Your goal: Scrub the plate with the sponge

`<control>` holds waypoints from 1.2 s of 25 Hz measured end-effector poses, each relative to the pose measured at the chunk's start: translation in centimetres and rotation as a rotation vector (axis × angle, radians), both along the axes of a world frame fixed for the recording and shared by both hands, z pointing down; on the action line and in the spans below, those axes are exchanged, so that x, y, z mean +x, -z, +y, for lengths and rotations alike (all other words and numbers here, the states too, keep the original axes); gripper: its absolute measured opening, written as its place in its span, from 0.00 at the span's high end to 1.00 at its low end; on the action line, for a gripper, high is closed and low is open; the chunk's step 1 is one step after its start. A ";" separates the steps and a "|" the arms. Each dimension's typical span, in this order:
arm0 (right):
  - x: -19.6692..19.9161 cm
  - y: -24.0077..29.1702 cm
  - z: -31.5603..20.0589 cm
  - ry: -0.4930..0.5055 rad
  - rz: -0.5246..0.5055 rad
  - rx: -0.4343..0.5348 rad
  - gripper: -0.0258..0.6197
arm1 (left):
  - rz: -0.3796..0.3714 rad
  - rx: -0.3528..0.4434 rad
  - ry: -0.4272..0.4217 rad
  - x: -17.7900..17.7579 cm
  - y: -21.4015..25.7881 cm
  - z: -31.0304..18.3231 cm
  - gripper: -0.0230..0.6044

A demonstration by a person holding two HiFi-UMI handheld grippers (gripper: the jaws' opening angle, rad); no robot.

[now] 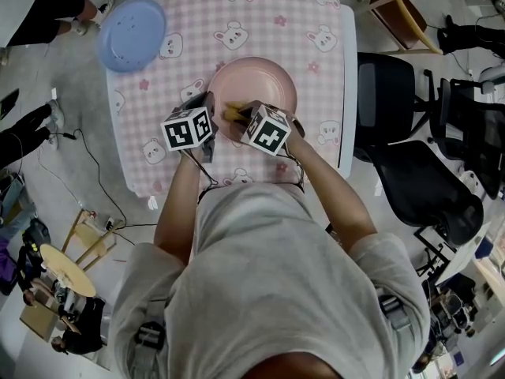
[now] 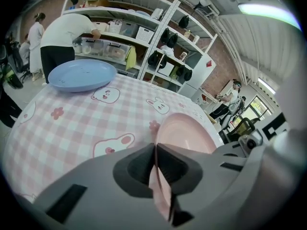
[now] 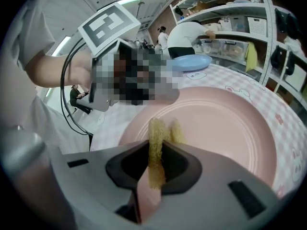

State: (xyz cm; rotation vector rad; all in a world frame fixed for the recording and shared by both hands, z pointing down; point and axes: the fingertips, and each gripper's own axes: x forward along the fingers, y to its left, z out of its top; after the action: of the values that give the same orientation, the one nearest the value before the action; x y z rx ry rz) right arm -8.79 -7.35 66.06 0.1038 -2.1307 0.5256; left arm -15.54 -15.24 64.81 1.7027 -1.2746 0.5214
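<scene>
Left tool (image 2: 156,152) pinching one pink plate (image 1: 264,81) by rim, right tool (image 3: 154,152) clenching one sponge (image 3: 155,131), long axis pointing into plate, one blue plate (image 1: 132,24) apart.

This looks like a lab or workshop, not a home. Open metal shelves (image 2: 144,25) hold plastic storage bins (image 2: 103,47) against a brick wall (image 2: 218,51). Black office chairs (image 1: 418,180) and loose cables (image 1: 98,172) sit on a bare grey floor (image 1: 79,93) around a cloth-covered worktop (image 1: 316,77).
</scene>
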 end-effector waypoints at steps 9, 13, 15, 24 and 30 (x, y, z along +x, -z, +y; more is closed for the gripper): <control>2.9 -0.5 2.7 0.048 0.050 -0.032 0.86 | 0.005 -0.019 0.003 -0.1 -0.3 0.4 0.92; 4.0 -0.7 3.0 0.055 0.069 -0.047 0.86 | -0.001 -0.009 -0.005 -0.1 -0.3 0.1 0.92; 4.6 -0.8 3.0 0.055 0.079 -0.050 0.86 | 0.000 -0.008 -0.005 -0.1 -0.2 0.1 0.92; 7.1 -0.9 2.3 0.002 0.118 -0.049 0.86 | 0.009 -0.030 0.003 -0.1 -0.7 0.7 0.92; 8.6 -1.0 0.5 -0.081 0.130 -0.035 0.86 | -0.001 -0.017 0.000 0.0 -0.2 0.6 0.92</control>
State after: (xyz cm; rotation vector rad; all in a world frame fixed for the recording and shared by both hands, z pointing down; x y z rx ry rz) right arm -0.16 -6.89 67.03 0.2000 -1.9961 0.5871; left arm -15.53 -14.64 65.05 1.6886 -1.2668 0.5317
